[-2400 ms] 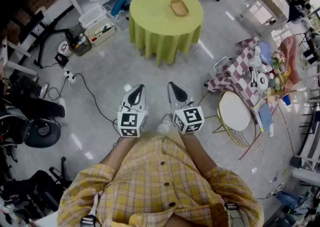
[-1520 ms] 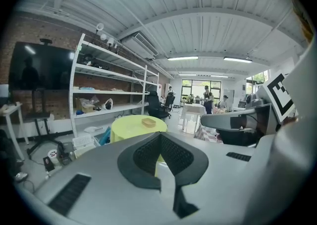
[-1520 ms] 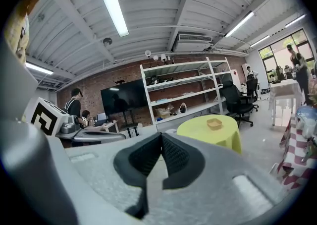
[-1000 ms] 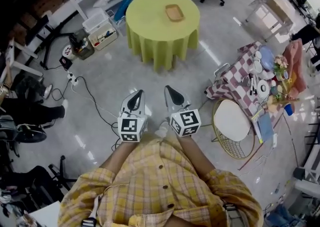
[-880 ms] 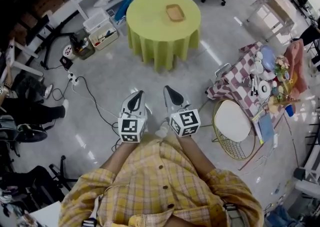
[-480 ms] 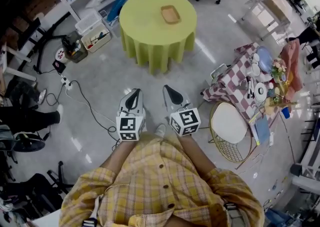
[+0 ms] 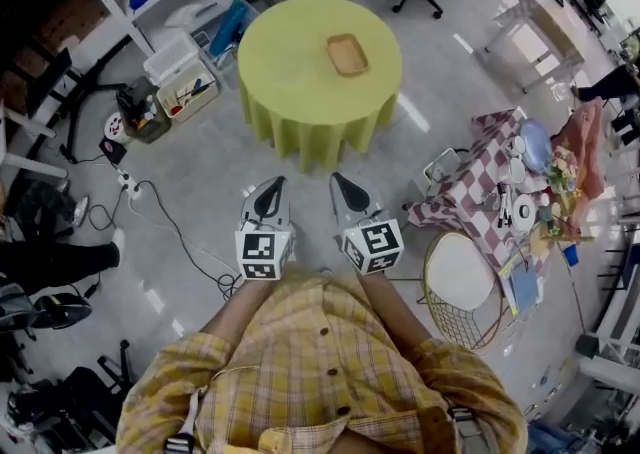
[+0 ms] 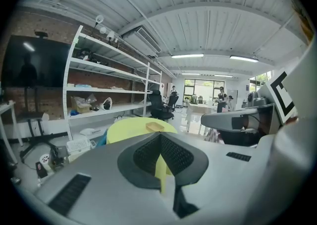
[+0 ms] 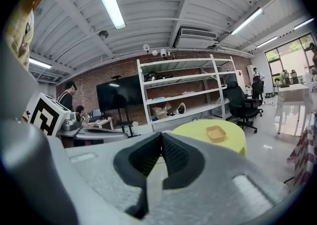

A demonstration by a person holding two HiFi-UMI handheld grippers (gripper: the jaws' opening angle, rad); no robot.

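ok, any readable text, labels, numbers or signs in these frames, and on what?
None readable.
The left gripper and right gripper carry only square black-and-white markers, no letters or digits.
Floor bins: any print is too small to read.

The head view looks steeply down from overhead. Both gripper views ride lower, side by side, facing level and forward. All three share the round surface draped in yellow-green cloth [image 7: 295,67].

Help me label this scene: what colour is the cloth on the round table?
Plain yellow-green; the tablecloth shows best in the head view.
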